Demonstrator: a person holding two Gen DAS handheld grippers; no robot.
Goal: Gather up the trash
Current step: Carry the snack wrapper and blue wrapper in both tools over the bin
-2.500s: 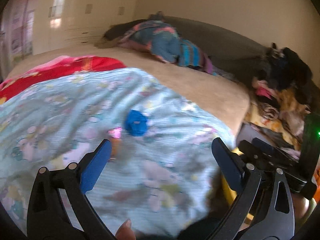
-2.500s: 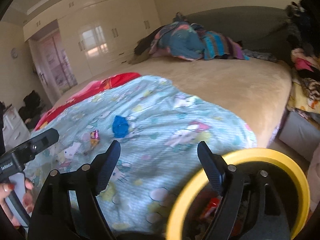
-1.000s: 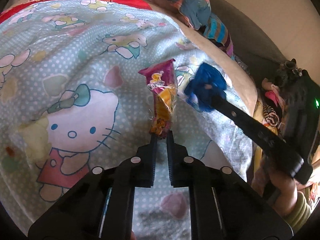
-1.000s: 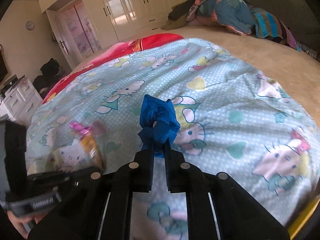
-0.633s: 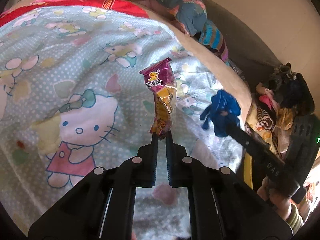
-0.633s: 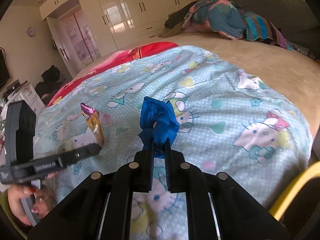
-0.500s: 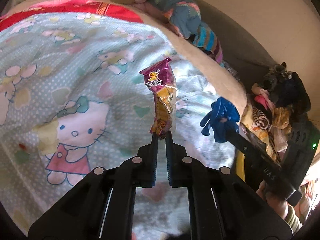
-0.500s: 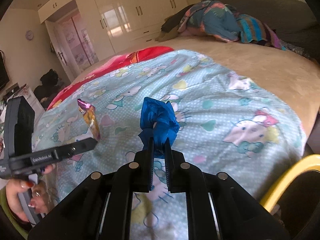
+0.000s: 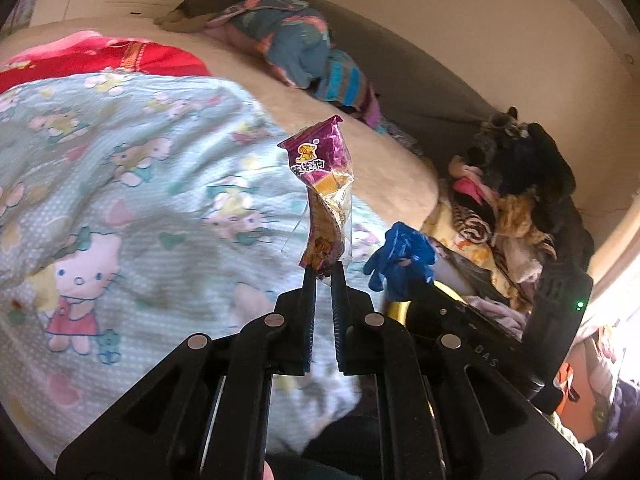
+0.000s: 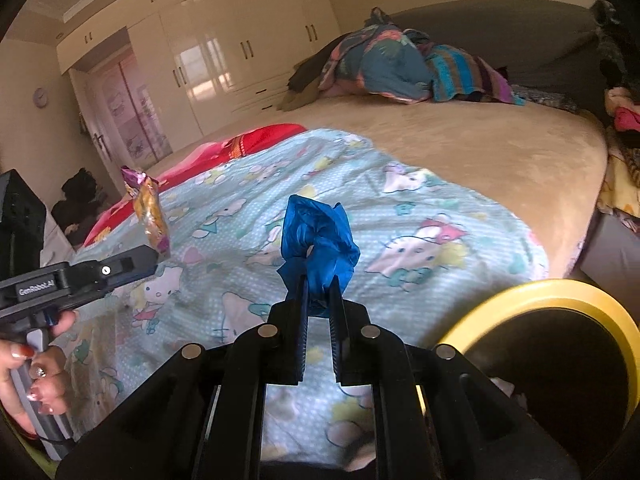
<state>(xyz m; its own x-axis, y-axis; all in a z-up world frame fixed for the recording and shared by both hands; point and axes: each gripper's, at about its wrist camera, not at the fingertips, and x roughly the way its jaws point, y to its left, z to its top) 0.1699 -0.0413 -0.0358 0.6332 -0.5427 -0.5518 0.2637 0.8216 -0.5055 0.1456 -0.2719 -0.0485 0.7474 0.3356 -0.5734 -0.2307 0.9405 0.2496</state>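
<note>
Trash in this scene consists of two items, each held clear above the bed. Left tongs are closed on the lower end of a purple and yellow snack wrapper, which stands upright out of the tips. Right tongs are closed on a crumpled blue glove, which bunches above the tips. Both items hang over a pale blue cartoon-print blanket that covers the near part of the bed. A bin with a yellow rim stands just beside the bed at the lower right of the right wrist view; its interior is dark. In that view a hand grips the handle of the left tongs at the left edge. A pile of clothes lies beyond the bed edge, and bundled bedding lies at the far side of the bed.
</note>
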